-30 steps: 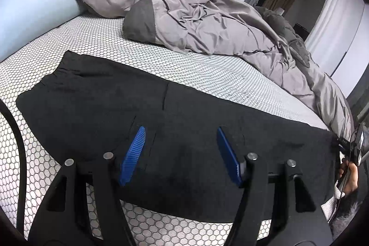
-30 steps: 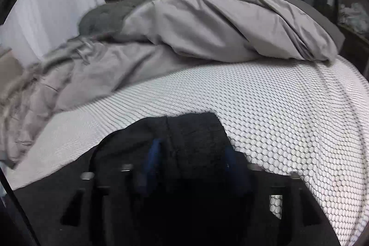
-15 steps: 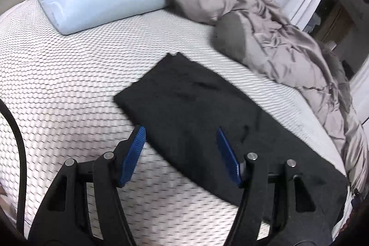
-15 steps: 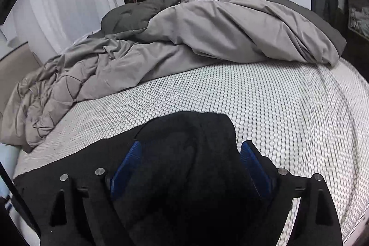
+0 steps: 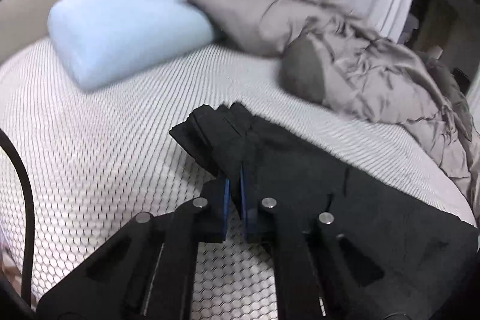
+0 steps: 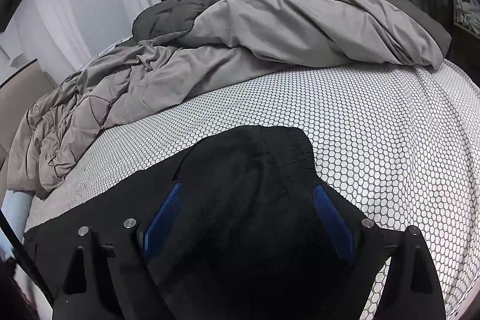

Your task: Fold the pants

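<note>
Pants (image 5: 345, 200) (black) pinched by left gripper (image 5: 234, 185); right gripper (image 6: 249, 200) gapes, gripping nothing.

The left gripper (image 5: 235, 185), wide apart a second ago, is now pinching the bunched waist corner of the black fabric pants (image 5: 315, 170). The right gripper (image 6: 249, 197) is standing wider than before around the pants' raised hem.

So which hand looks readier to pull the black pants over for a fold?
Probably the left: its gripper has its jaws pinched shut on the pants edge. The right gripper straddles bunched cloth, jaws wide apart.
</note>
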`<state>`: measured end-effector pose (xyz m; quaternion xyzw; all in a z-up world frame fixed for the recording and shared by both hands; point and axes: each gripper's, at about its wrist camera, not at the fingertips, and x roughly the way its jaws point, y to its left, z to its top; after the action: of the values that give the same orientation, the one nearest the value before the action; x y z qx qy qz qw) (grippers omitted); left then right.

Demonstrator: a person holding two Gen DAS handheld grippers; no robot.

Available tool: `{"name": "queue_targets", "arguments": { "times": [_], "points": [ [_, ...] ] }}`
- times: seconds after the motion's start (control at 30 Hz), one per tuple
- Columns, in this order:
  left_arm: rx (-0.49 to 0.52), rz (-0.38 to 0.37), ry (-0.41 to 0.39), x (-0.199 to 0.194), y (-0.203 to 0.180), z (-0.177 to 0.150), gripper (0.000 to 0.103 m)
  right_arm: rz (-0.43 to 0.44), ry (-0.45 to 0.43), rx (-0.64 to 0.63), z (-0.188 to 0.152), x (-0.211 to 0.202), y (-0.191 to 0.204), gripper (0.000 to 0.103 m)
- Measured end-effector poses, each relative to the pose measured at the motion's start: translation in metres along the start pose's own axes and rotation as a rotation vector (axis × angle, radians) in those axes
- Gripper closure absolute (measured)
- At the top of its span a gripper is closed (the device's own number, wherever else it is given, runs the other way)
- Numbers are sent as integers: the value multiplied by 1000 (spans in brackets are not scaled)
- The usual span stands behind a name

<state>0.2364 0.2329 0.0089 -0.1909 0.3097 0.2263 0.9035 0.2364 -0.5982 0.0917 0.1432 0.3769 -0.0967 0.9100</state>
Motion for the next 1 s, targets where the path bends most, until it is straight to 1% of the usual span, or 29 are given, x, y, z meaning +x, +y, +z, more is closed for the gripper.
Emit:
{"name": "queue_targets", "arguments": {
  "times": [0.03, 0.07, 0.13, 0.2, 0.23, 0.27, 0.3, 0.37, 0.4, 0.43, 0.47, 0.53, 0.57, 0.6, 0.67, 0.7, 0.73, 0.8, 0.83, 0.87, 0.9, 0.93, 0.97, 1.0],
  "points": [
    [2, 3, -9, 0, -1, 2, 99, -5, 1, -8, 0, 0, 1, 13],
    [-7, 10, -1, 5, 1, 4, 99, -8, 1, -14, -1, -1, 0, 13],
    [-30, 44, 63, 25, 2, 5, 99, -11, -1, -16, -1, -2, -1, 13],
    [-67, 91, 167, 48, 9, -1, 98, -10, 3, -10, -1, -2, -4, 13],
    [-93, 95, 197, 53, 11, -2, 95, -10, 6, -6, -1, -2, -6, 13],
    [-116, 89, 207, 53, 14, -3, 91, -12, 8, -3, -1, -3, -8, 13],
    [-133, 72, 206, 49, 15, -4, 87, -11, 8, 1, -1, -3, -9, 13],
    [-150, 20, 181, 31, 14, -8, 68, -3, 5, 9, -1, -7, -12, 13],
    [-157, -4, 163, 22, 12, -10, 63, 5, 0, 13, -1, -10, -13, 13],
    [-161, -30, 147, 13, 10, -14, 51, 16, -4, 18, 0, -13, -15, 13],
    [-159, -60, 144, 6, 6, -18, 44, 33, -6, 26, 0, -16, -17, 13],
    [-139, -121, 184, 5, -3, -24, 43, 65, -7, 46, -2, -21, -21, 13],
    [-128, -143, 224, 12, -3, -26, 43, 78, -3, 52, -4, -23, -23, 13],
    [-143, -155, 265, 20, -3, -29, 43, 90, 2, 59, -5, -25, -26, 13],
    [-280, -197, 353, 39, 6, -38, 44, 107, 3, 76, -10, -30, -33, 13],
    [-322, -214, 374, 46, 8, -42, 44, 114, 1, 88, -15, -34, -38, 13],
    [-330, -221, 373, 50, 9, -43, 44, 121, 2, 124, -21, -38, -48, 13],
    [-331, -226, 339, 57, 6, -37, 44, 122, 14, 199, -32, -43, -67, 13],
    [-341, -228, 338, 62, 4, -36, 47, 124, 19, 232, -37, -46, -75, 13],
    [-353, -229, 337, 67, 5, -36, 61, 134, 23, 274, -42, -49, -86, 13],
    [-366, -227, 330, 70, 5, -35, 71, 148, 27, 319, -47, -51, -97, 13],
    [-374, -219, 324, 76, 8, -34, 93, 160, 28, 348, -50, -52, -103, 13],
    [-396, -218, 310, 80, 12, -34, 97, 182, 36, 389, -54, -52, -112, 13],
    [-423, -228, 303, 88, 15, -33, 99, 219, 57, 424, -58, -47, -118, 13]
  ]
}}
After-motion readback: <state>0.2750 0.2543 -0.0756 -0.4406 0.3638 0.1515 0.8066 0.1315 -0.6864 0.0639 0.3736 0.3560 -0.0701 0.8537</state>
